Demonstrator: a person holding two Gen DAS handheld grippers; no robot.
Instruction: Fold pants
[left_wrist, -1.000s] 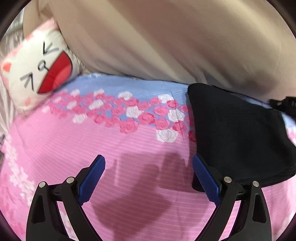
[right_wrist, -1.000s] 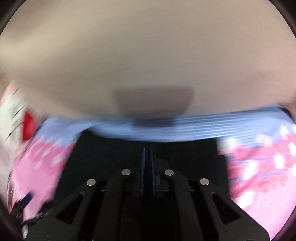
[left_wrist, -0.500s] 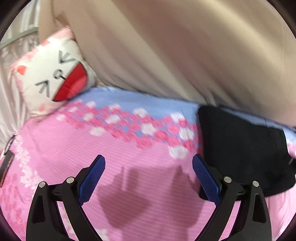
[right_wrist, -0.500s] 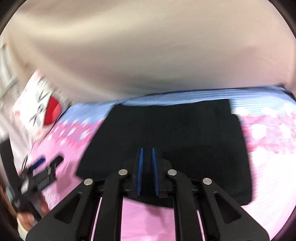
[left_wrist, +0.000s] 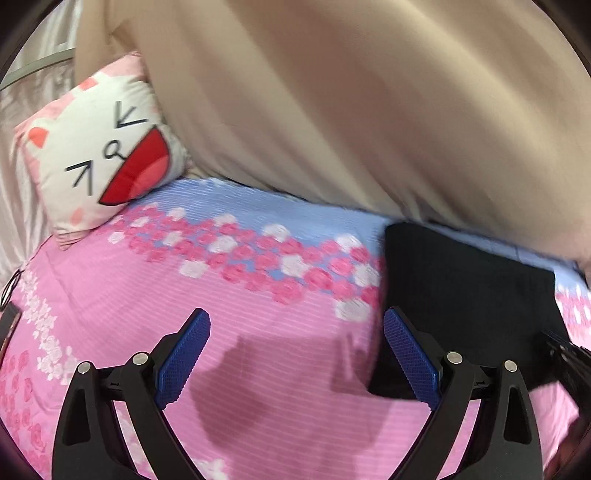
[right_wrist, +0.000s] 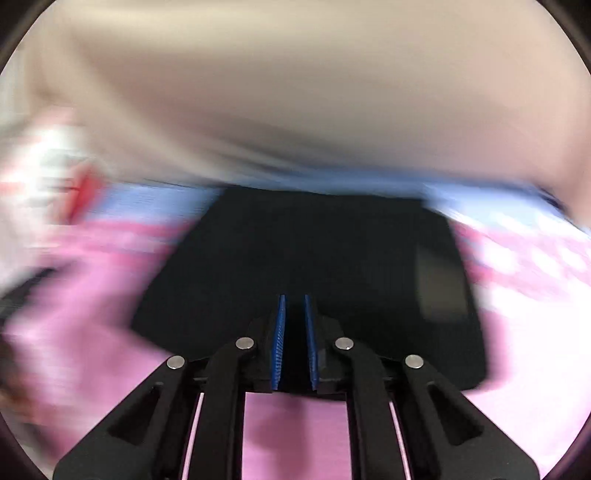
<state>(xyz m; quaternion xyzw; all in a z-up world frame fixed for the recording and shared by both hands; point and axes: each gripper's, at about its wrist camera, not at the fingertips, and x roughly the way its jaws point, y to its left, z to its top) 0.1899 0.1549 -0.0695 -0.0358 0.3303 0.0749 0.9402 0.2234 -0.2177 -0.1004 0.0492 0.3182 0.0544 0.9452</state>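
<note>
Through the left wrist camera, our left gripper (left_wrist: 295, 354) stood wide apart and empty just left of the folded black pants (left_wrist: 469, 295), likely finished. Through the blurred right wrist camera, our right gripper (right_wrist: 294, 341) was nearly together, with nothing visibly between its tongs, at the pants' (right_wrist: 314, 258) near edge.

black pants (right_wrist: 314, 258), folded rectangle, flat on bedspread (left_wrist: 221, 295)

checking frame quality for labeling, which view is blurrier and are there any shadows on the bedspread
Right wrist view: heavy motion smear; only the right gripper and the black pants read clearly. Left wrist view: mostly sharp, slight softness, fisheye bending at the edges; the left gripper casts a dark shadow on the pink bedspread.
</note>
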